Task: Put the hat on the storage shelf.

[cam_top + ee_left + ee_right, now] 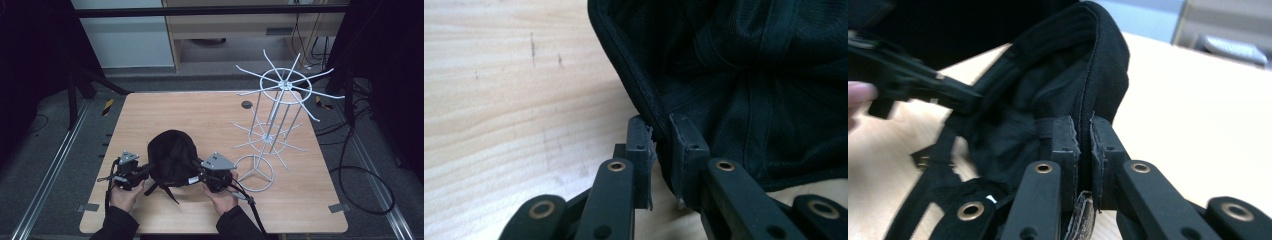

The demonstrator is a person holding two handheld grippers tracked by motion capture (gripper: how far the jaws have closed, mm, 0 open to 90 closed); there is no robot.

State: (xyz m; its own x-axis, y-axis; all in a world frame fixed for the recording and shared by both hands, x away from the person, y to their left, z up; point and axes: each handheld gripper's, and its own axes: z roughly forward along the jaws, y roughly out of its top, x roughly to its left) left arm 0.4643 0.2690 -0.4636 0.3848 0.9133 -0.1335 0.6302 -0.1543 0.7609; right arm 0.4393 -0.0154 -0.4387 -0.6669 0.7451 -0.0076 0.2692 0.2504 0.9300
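A black cap (172, 155) lies near the front of the wooden table (200, 110), held between both grippers. My left gripper (145, 172) comes in from the cap's left side. In the left gripper view, this gripper (663, 127) is shut on the cap's stitched rim (634, 90), and the cap's dark mesh inside (744, 75) faces the camera. My right gripper (197, 176) is at the cap's right side. In the right gripper view, this gripper (1084, 125) is shut on the cap's seamed edge (1088, 65), which rises between the pads. A black strap (167, 192) trails from the cap toward the front edge.
A white wire display stand (272, 125) with two tiers of radiating arms stands at the right on a ring base (255, 172), close to the right hand. A small dark round hole (246, 104) sits farther back. Bare wood lies behind and left of the cap.
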